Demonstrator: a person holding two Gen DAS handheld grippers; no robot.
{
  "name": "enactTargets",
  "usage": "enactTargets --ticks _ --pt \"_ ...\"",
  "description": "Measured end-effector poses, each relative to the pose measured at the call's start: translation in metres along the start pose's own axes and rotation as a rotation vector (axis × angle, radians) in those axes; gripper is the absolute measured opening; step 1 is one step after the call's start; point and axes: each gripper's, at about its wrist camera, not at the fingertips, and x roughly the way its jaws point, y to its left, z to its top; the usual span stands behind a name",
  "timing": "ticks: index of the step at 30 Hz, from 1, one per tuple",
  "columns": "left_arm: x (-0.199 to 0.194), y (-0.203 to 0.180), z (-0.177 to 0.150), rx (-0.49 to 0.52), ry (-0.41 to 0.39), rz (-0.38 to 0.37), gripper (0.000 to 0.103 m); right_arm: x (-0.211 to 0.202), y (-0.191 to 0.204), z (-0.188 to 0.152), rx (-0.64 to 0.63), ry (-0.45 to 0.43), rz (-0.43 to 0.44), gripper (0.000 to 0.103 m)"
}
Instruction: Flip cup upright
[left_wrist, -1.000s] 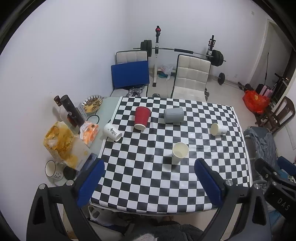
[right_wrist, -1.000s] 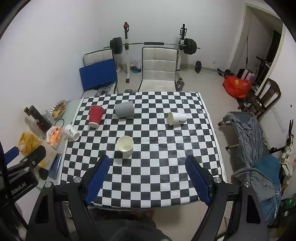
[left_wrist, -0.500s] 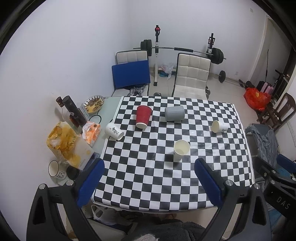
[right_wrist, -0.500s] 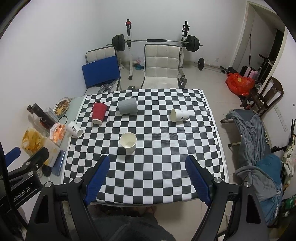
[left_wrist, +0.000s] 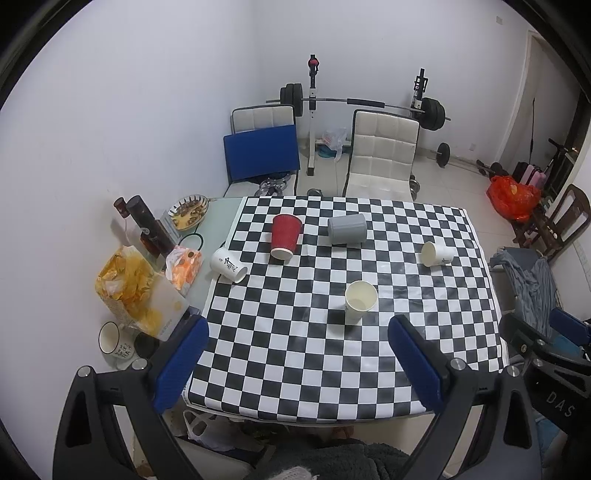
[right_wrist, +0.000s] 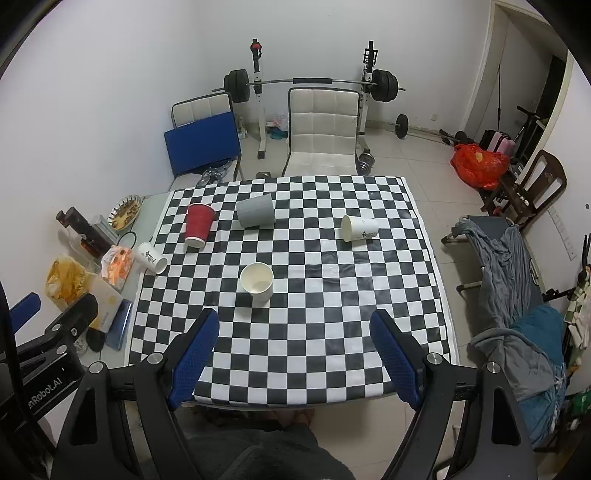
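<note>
Left wrist view: five cups on the checkered cloth (left_wrist: 332, 369). One cream cup (left_wrist: 360, 301) stands upright mid-table; red cup (left_wrist: 285, 236), grey cup (left_wrist: 347, 229) and two white cups (left_wrist: 437, 254) (left_wrist: 228, 264) lie tipped, the leftmost at the cloth edge. Left gripper (left_wrist: 297, 363) and right gripper (right_wrist: 293, 356) hang spread wide, empty, above the near edge. Only the left view shows the mug (left_wrist: 112, 341).

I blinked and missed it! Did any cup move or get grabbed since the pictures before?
No cup moved. Only the cameras rose and drew back a little, so the table looks smaller. Both grippers, left and right, stayed open and empty above the near edge. The cream cup still stands upright; the red cup, grey cup and two white cups still lie tipped.
</note>
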Motion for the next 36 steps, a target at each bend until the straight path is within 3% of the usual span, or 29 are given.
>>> enactTargets --ticks 36 --pt "0.0 0.002 0.009 0.013 -0.009 -0.005 0.099 0.0 -0.002 0.004 0.007 -0.002 -0.012 0.085"
